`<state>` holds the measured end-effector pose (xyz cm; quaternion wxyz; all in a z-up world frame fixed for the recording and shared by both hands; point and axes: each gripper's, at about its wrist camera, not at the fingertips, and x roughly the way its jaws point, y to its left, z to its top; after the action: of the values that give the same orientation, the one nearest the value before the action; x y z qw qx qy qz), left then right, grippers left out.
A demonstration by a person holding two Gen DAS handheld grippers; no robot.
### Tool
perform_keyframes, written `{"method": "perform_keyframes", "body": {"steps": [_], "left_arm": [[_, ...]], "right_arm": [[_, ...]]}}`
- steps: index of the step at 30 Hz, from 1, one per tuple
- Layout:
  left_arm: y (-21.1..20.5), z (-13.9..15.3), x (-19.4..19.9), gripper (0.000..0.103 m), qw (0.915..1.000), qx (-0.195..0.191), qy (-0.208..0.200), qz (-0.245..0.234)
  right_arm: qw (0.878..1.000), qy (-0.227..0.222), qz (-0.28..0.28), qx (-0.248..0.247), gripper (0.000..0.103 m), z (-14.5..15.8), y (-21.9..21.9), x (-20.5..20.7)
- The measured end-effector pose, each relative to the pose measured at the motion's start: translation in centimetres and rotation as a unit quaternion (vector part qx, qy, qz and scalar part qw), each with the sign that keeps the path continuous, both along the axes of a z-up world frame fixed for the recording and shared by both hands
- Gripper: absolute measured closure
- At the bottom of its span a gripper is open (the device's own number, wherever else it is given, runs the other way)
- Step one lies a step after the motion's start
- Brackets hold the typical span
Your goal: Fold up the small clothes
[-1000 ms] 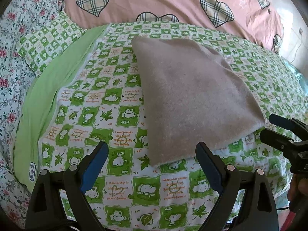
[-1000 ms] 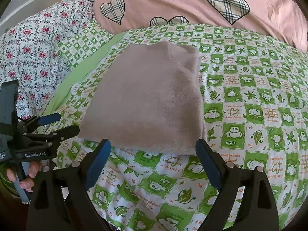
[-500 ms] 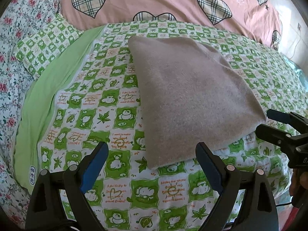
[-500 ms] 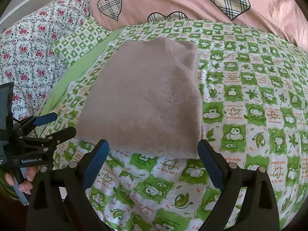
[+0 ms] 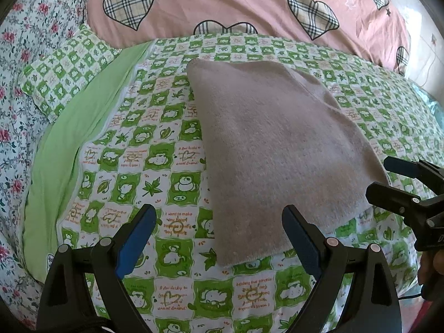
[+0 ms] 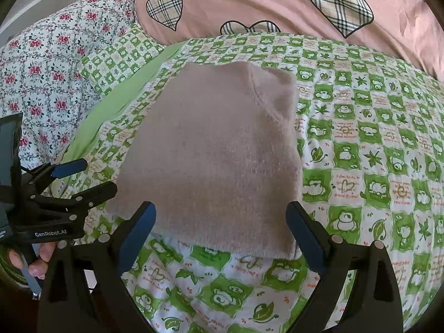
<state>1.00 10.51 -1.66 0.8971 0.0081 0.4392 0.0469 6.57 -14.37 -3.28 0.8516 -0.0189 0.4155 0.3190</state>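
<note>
A folded beige garment lies flat on the green checked quilt. Just short of its near edge, the left gripper and right gripper are both spread wide, empty.

The folded garment hides its own lower layers and the bedspread beneath. The hand gripping the left gripper is mostly hidden; the pink quilt runs off-frame.

A home bedroom: a bed with a green cartoon-print sheet, pink heart-patterned quilt and floral bedding.
</note>
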Motion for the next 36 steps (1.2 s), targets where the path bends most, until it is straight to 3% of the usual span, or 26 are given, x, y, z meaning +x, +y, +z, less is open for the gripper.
{"method": "perform_keyframes", "body": {"steps": [36], "left_arm": [[-0.2,0.0,1.2,0.010,1.0000,-0.006,0.001,-0.003]], "right_arm": [[1.000,0.007,0.000,0.003,0.007,-0.1,0.7,1.2]]}}
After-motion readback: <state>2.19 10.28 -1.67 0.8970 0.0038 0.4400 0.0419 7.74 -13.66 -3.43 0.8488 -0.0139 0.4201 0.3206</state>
